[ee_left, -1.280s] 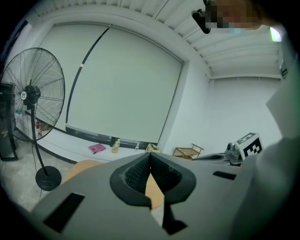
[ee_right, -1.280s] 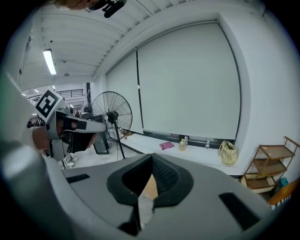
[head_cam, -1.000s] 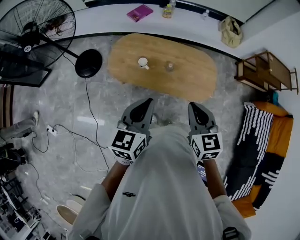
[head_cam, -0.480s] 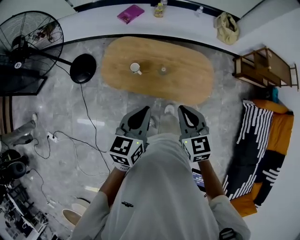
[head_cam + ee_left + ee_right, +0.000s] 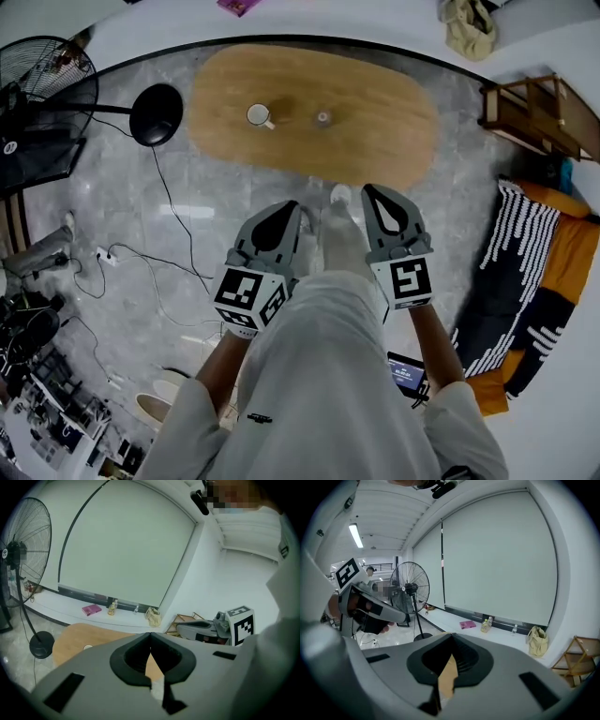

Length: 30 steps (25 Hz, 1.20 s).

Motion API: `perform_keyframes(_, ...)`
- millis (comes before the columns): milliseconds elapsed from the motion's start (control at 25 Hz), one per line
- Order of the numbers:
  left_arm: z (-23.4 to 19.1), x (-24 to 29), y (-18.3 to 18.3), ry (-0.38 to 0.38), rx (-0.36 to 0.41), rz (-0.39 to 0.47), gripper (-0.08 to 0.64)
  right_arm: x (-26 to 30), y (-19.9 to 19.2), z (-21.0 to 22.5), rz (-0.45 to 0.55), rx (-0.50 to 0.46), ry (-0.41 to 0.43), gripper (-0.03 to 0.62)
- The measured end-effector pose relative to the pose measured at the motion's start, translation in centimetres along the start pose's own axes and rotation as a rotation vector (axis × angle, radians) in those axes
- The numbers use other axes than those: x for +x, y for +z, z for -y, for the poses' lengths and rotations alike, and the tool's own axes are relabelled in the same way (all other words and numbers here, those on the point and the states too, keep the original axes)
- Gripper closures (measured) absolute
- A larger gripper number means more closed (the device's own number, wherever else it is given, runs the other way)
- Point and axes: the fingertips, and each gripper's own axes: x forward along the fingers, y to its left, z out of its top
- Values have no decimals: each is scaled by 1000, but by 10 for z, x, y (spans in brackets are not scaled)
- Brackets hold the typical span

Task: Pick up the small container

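I'm holding the left gripper [image 5: 292, 211] and right gripper [image 5: 372, 194] near my body, both with jaws pressed together, gripping nothing. The small container [image 5: 322, 118] is sitting on the far wooden table [image 5: 403, 141], right of a white cup [image 5: 258, 115]. Arriving with jaws closed, I'm risking toppling it.

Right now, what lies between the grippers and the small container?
Head view: from left gripper and right gripper, grey floor, the person's shoe, then bare tabletop up to the small container.

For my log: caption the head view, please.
Shut left gripper and right gripper short of oval table bearing mug and small container.
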Motion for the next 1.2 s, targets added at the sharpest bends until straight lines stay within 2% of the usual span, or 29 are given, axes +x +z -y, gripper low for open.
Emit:
perform_keyframes(200, -23, 25, -12, 67, -48, -44, 541, 37, -34, 20, -34, 49, 68, 584)
perform_keyframes(480, -39, 55, -28, 133, -89, -91, 541, 87, -51, 33, -40, 27, 153, 584)
perform_keyframes(720, -49, 82, -44, 160, -106, -123, 541, 129, -79, 41, -56, -45, 207, 584)
perform_keyframes(1080, -80, 121, -80, 166, -165, -150, 541, 186, -125, 38, -110, -60, 264, 565)
perform_keyframes(1200, -88, 133, -88, 171, -154, -159, 541, 200, -138, 42, -101, -65, 278, 552)
